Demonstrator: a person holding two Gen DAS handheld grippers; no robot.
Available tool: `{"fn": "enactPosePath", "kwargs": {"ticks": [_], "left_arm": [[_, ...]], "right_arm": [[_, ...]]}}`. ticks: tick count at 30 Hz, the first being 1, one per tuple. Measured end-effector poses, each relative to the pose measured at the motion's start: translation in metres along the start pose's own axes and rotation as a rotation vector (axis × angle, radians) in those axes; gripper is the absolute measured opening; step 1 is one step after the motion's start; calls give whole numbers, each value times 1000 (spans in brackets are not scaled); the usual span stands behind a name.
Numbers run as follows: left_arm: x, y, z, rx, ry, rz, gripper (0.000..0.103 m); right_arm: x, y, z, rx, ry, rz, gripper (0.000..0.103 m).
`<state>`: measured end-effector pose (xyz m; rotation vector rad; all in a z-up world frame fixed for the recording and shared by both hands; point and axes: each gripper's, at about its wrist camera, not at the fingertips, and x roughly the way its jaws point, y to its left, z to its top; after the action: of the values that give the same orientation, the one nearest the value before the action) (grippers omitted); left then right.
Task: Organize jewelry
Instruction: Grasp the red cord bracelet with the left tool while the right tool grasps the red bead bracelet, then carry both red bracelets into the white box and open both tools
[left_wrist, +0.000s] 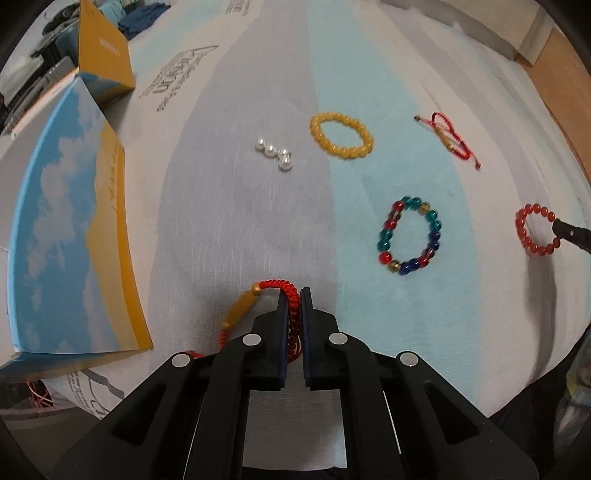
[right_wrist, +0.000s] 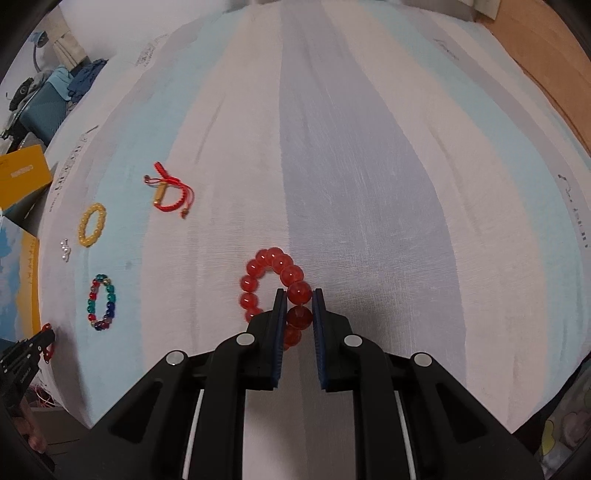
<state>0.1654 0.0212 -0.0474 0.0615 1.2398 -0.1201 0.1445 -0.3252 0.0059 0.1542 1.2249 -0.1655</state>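
My left gripper (left_wrist: 295, 291) is shut on a red cord bracelet with a gold tube (left_wrist: 255, 299), held just over the striped cloth. My right gripper (right_wrist: 299, 295) is shut on a red bead bracelet (right_wrist: 273, 280), which also shows in the left wrist view (left_wrist: 532, 229). On the cloth lie a yellow bead bracelet (left_wrist: 341, 134), several white pearls (left_wrist: 275, 153), a multicolour bead bracelet (left_wrist: 410, 234) and a second red cord bracelet (left_wrist: 450, 140).
An open box with a sky and yellow print (left_wrist: 66, 236) stands at the left, its yellow lid (left_wrist: 103, 51) behind it. The striped cloth (right_wrist: 369, 166) covers the table. Clutter lies beyond the far left edge.
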Motion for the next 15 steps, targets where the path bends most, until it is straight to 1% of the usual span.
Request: {"fn": "enactPosePath", "kwargs": {"ticks": [5, 8, 15], "left_arm": [[-15, -6, 6, 1, -25, -2, 5], [-26, -7, 11, 2, -43, 5, 5], [-57, 4, 25, -32, -77, -22, 5]], "right_arm": [[-18, 10, -2, -8, -29, 9, 13], [-23, 23, -1, -16, -40, 12, 13], [-48, 43, -4, -30, -54, 25, 13]]}}
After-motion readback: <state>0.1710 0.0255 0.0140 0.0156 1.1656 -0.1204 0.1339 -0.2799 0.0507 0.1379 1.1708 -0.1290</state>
